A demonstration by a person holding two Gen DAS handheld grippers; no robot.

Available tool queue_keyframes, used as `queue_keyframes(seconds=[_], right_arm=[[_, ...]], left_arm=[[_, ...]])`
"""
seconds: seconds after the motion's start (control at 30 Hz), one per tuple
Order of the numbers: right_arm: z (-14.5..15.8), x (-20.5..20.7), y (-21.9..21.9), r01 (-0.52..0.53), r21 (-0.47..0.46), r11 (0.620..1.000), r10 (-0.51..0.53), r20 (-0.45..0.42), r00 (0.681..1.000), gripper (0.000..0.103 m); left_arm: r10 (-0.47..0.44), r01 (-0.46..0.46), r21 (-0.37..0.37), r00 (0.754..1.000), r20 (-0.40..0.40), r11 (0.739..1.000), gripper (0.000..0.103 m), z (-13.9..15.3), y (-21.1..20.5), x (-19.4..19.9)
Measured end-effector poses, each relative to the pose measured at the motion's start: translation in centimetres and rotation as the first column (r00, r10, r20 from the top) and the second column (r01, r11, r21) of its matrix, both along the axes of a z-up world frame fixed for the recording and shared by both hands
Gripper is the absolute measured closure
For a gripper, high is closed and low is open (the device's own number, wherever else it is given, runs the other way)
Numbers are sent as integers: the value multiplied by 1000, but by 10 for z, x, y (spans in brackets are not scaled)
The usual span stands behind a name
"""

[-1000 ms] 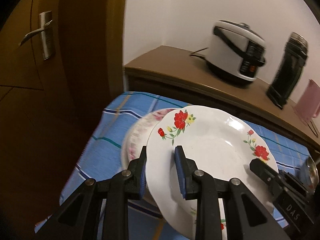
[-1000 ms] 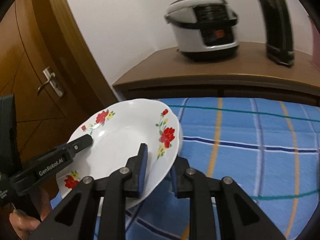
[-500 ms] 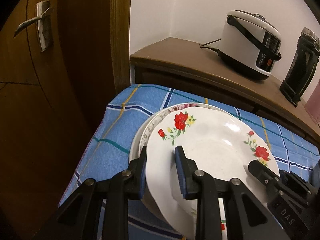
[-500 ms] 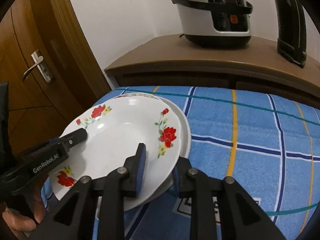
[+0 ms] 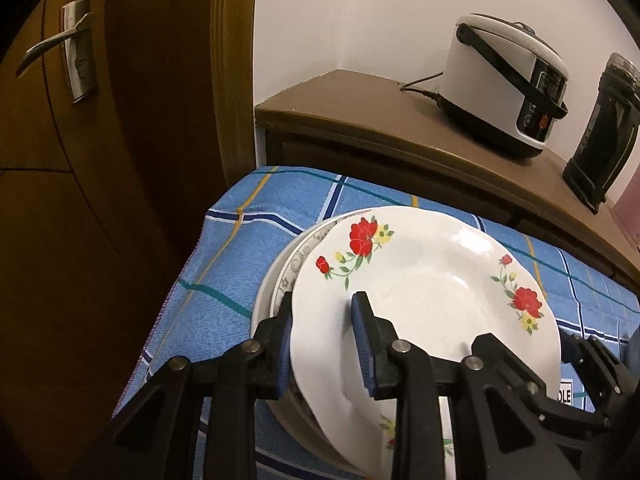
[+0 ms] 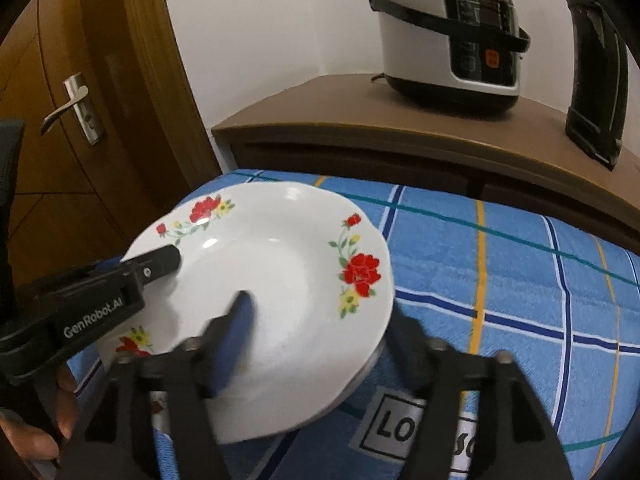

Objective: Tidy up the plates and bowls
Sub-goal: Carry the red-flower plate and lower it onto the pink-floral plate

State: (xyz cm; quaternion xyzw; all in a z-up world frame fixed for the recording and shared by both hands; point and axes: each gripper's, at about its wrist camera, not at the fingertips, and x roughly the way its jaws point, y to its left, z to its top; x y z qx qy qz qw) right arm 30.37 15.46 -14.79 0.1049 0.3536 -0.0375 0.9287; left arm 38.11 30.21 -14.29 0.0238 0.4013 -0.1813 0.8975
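A white plate with red flowers [image 5: 424, 292] [image 6: 272, 272] rests on a stack of plates [image 5: 280, 276] on the blue checked cloth. My left gripper [image 5: 322, 340] is shut on the flowered plate's near left rim, one finger above and one below; it also shows in the right wrist view [image 6: 160, 260]. My right gripper [image 6: 320, 320] is open, its jaws spread wide either side of the plate's right rim; the left finger is blurred over the plate. It shows in the left wrist view [image 5: 532, 372] at the lower right.
The blue checked cloth [image 6: 500, 280] covers the table. Behind stands a brown cabinet [image 6: 360, 128] with a white rice cooker [image 6: 448, 36] and a black appliance [image 6: 596, 80]. A wooden door with a metal handle [image 5: 68, 44] is to the left.
The flowered plate has come down from a tilted hold onto the stack. My right gripper has opened and let go of its rim. My left gripper keeps its grip.
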Motion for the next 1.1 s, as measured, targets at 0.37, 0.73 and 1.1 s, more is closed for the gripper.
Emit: queue_keyframes(seconds=[0.37, 0.73, 1.1], right_arm=[[2, -8, -15, 42, 44, 998, -43, 34, 999, 27], [5, -12, -17, 63, 42, 997, -65, 59, 996, 27], [5, -15, -22, 84, 35, 996, -86, 61, 994, 27]], left_arm=[[-7, 7, -7, 1000, -22, 1000, 67, 1, 0, 1], [-10, 10, 33, 1000, -8, 999, 67, 0, -5, -1], [-10, 10, 35, 1000, -6, 999, 67, 1, -4, -1]])
